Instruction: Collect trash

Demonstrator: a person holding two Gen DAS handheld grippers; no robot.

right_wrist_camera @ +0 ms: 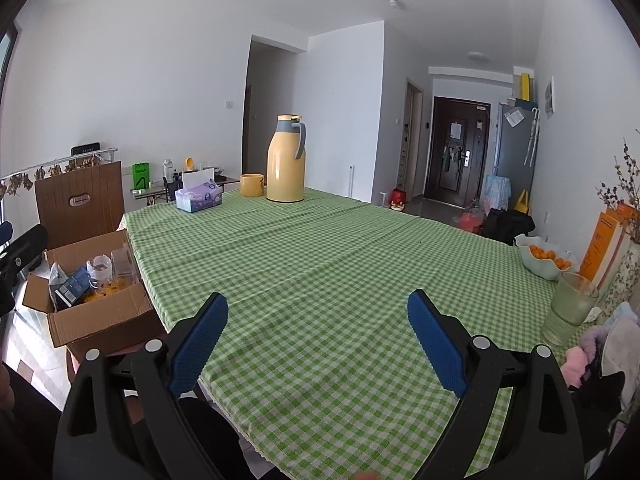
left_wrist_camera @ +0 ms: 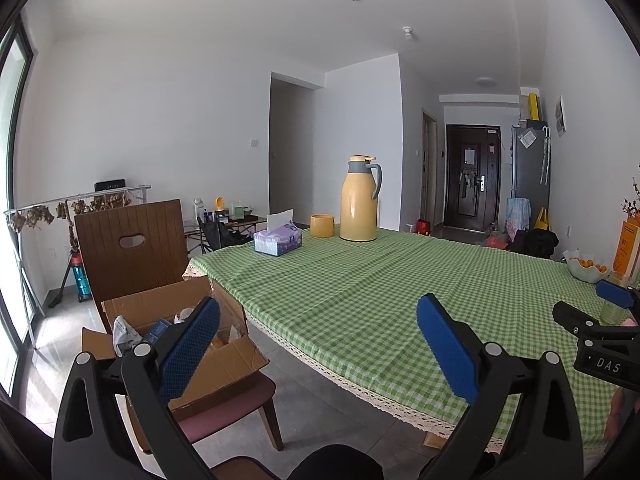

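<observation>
Trash [right_wrist_camera: 86,284], several pieces, is seen gathered in one cardboard box [right_wrist_camera: 100,320] on a chair beside the bench [right_wrist_camera: 340,264]. Both the left claw [left_wrist_camera: 316,344] and right claw [right_wrist_camera: 318,340] are held released and empty. Remaining scraps should be sought before finishing; none is spotted among one thermos [right_wrist_camera: 286,160], one cup [right_wrist_camera: 252,185] and one tissue box [right_wrist_camera: 199,197].

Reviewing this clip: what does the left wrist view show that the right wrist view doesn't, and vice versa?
Left wrist only: the chair seat under the cardboard box, and the right gripper from the side.

Right wrist only: a clear plastic bottle inside the box, and a green bag behind the table.

Both: checked tablecloth, yellow thermos, tissue box, open empty grippers.
</observation>
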